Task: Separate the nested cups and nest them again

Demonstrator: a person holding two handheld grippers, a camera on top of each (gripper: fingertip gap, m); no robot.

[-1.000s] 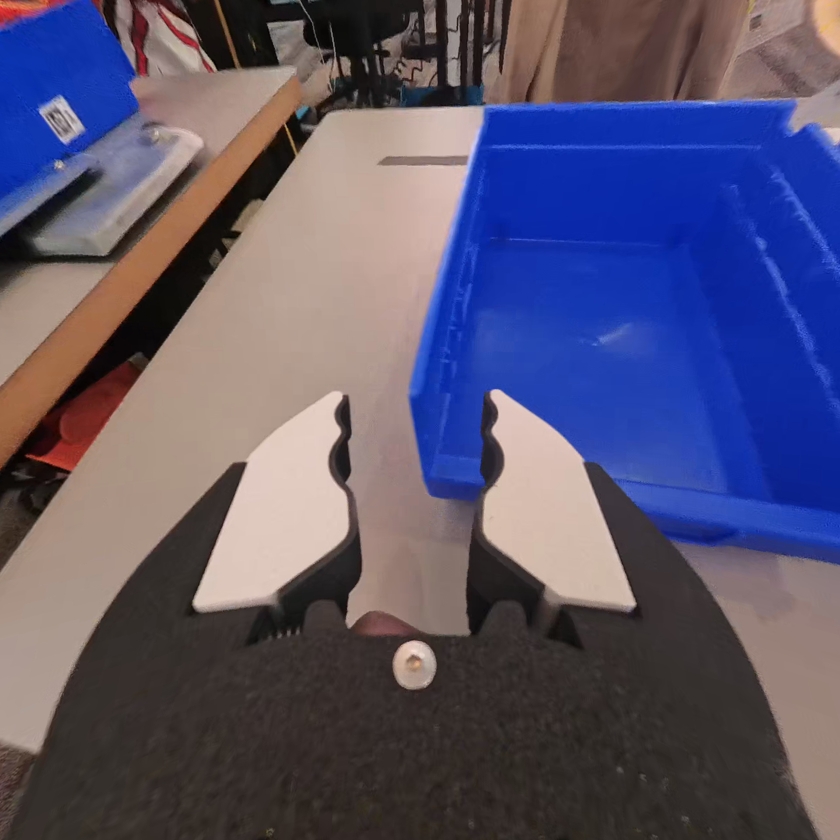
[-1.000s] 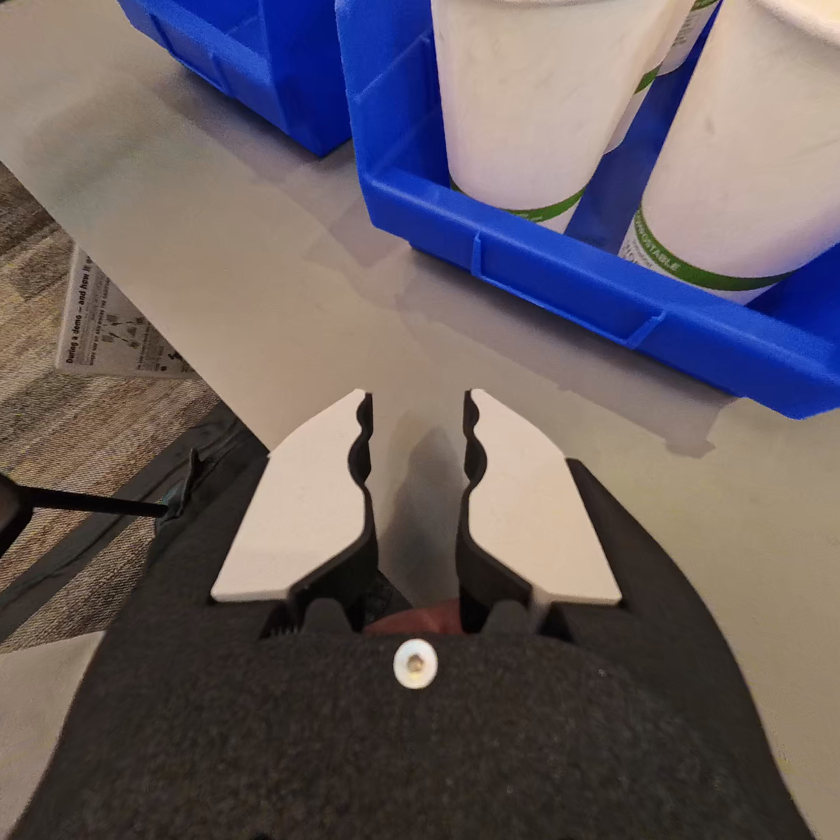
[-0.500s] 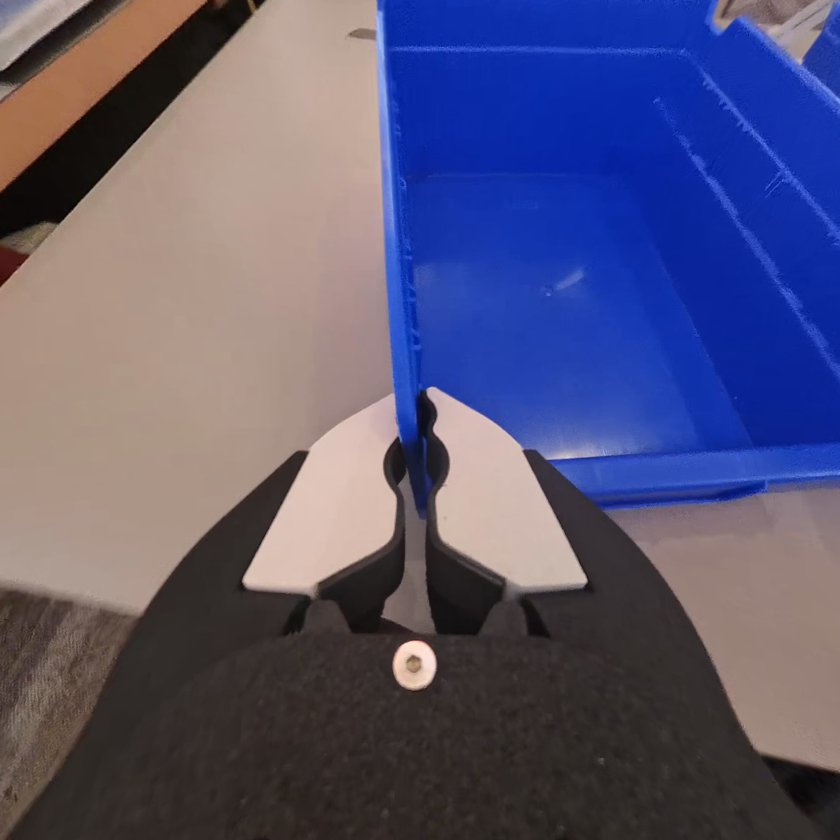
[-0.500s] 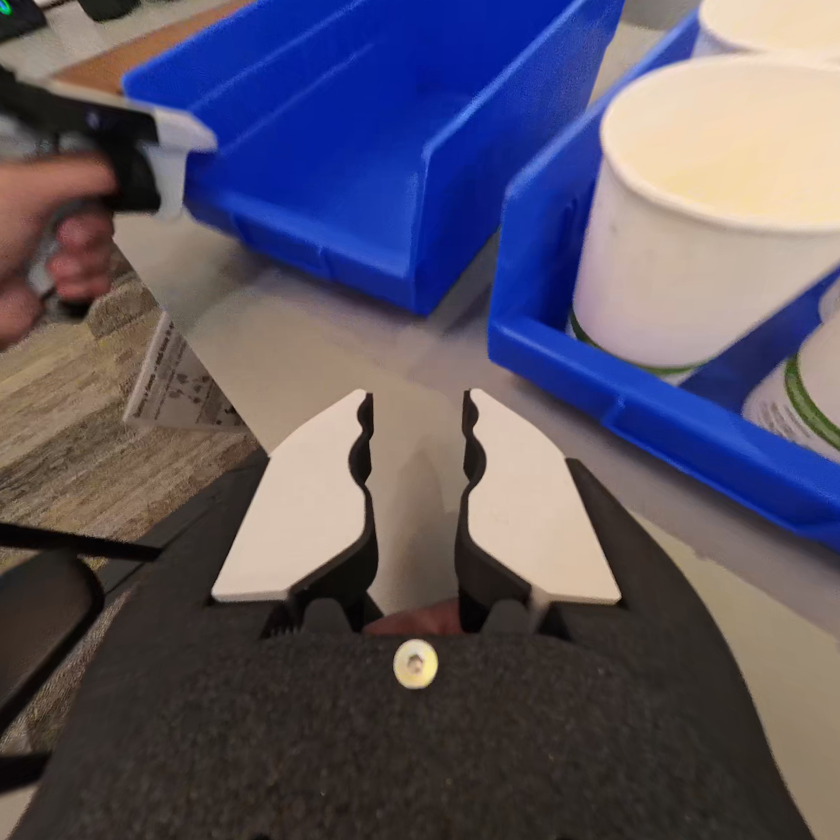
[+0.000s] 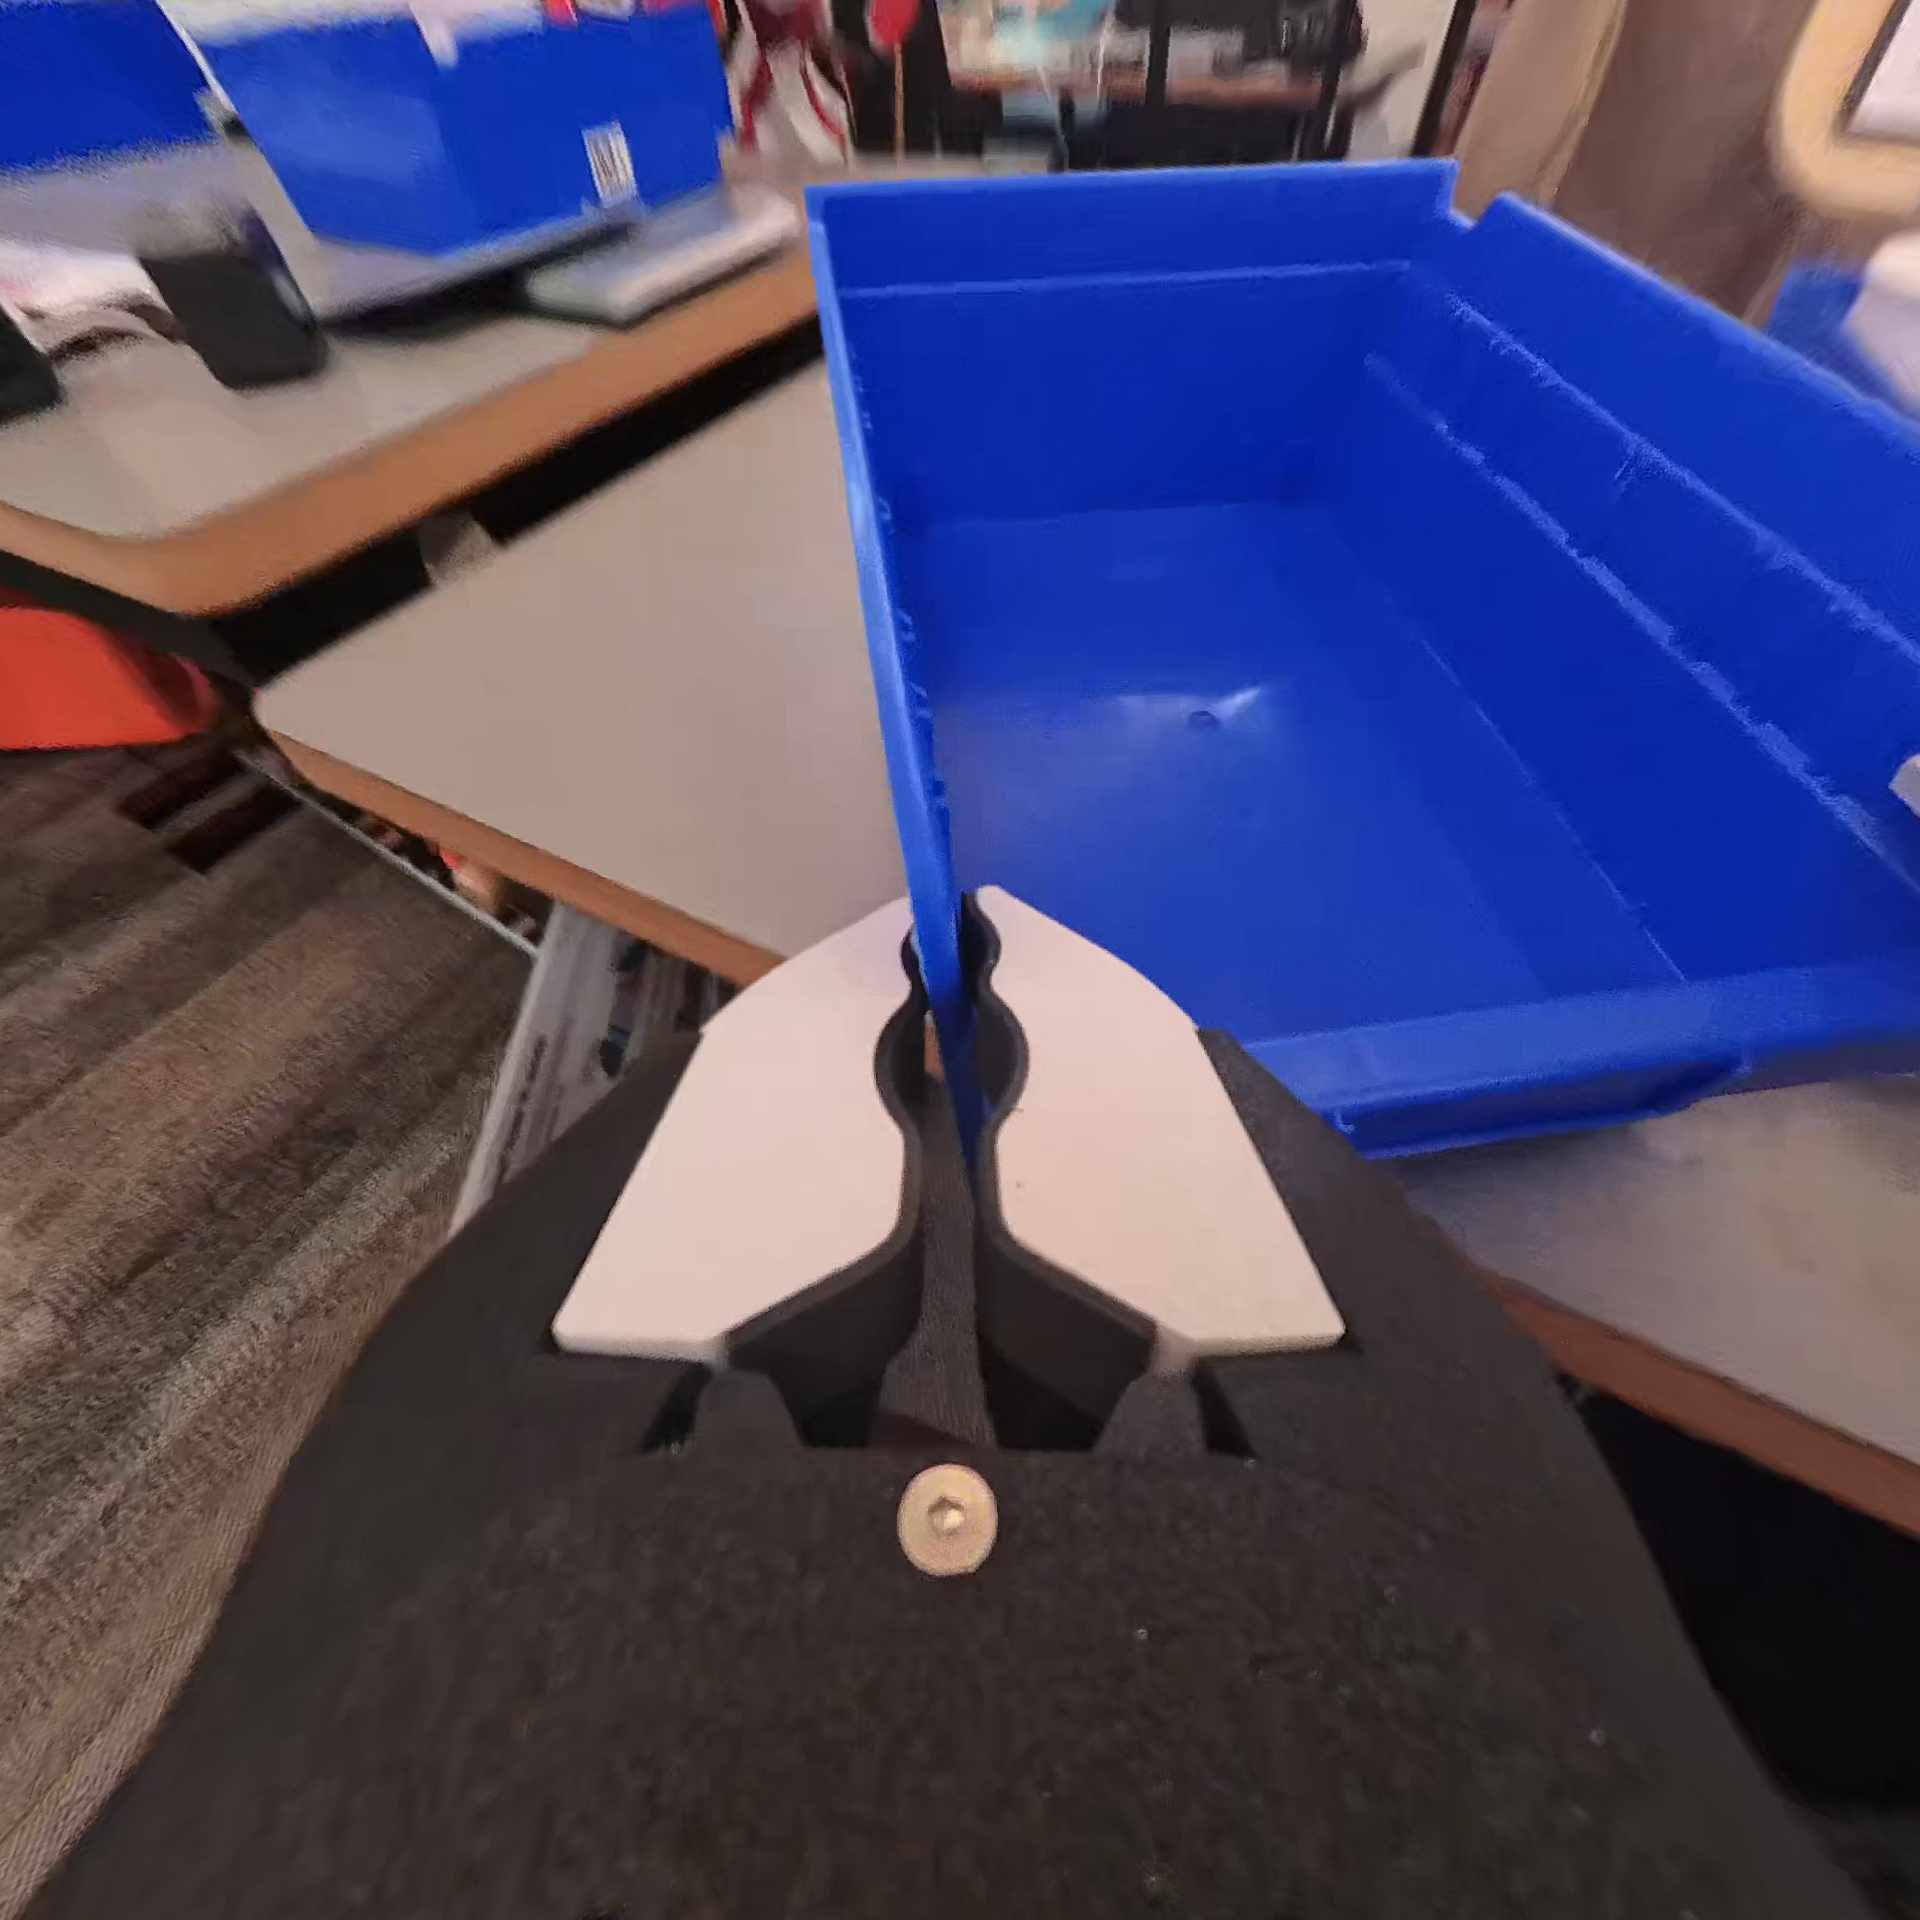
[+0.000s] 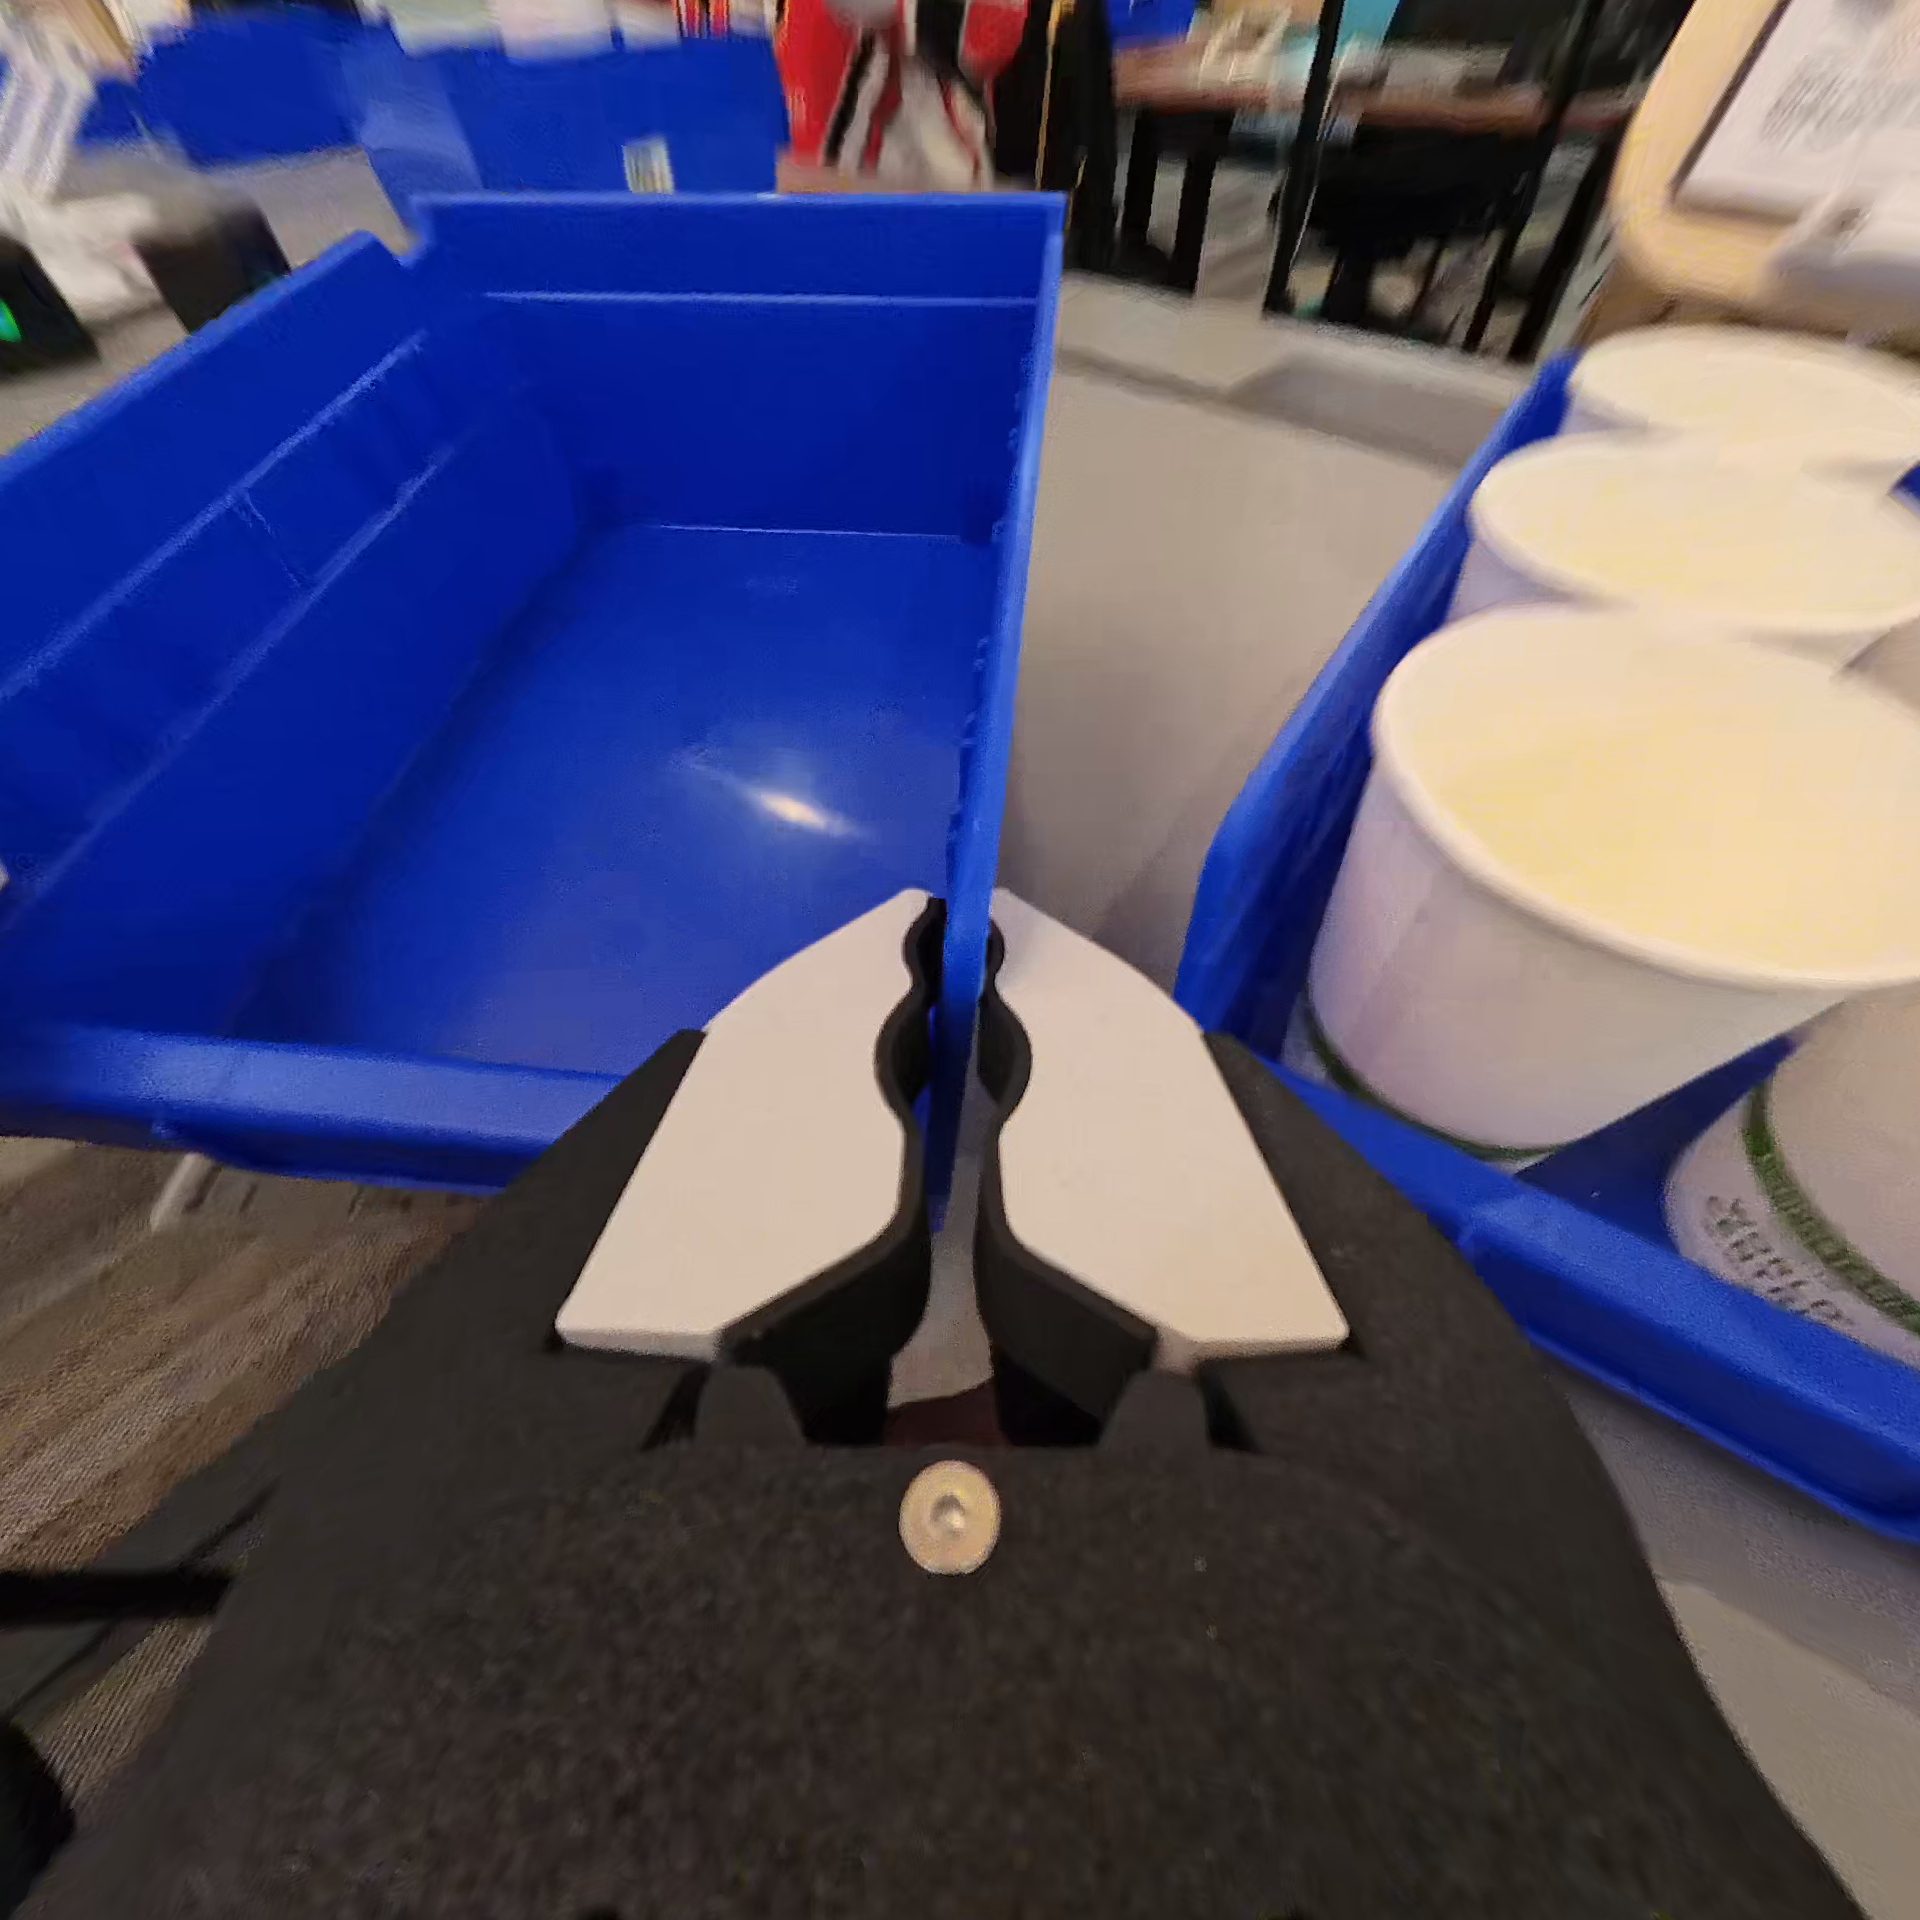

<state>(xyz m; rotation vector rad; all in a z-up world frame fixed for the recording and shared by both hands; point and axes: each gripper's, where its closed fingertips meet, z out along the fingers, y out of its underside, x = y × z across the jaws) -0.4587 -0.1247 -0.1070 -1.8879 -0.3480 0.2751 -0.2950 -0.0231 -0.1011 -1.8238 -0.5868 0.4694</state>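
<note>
Both grippers have moved since a moment ago: my right gripper was wide and held nothing, and now it pinches the bin, while my left one keeps its pinch and the bin has tipped up off the table.

From the left wrist view, I see my left gripper [image 5: 948, 935] closed tight on the left wall of the empty bin [image 5: 1299, 727]. The thin blue wall sits right between the two white fingers [image 5: 769, 1132]. The bin tilts, with its near left corner up over the edge of the grey table [image 5: 644, 665]. Nothing lies inside the bin. Brown carpet [image 5: 187, 1039] shows below on the left. More blue boxes [image 5: 468, 135] sit far back on another table, all blurry.

From the right wrist view, I see my right gripper [image 6: 961, 935] closed tight on the right wall of the same bin [image 6: 499, 727]. The wall stands between its white fingers [image 6: 1132, 1132]. On the right is a second bin [image 6: 1558, 1278], close beside but not touching the first. The cups [image 6: 1621, 831] stand in it, white paper with green bands near the bottom. I can see three open tops in a row, and one more cup [image 6: 1808, 1184] low at the right edge. I cannot tell if any of them sit one inside another. Neither gripper touches a cup.
</note>
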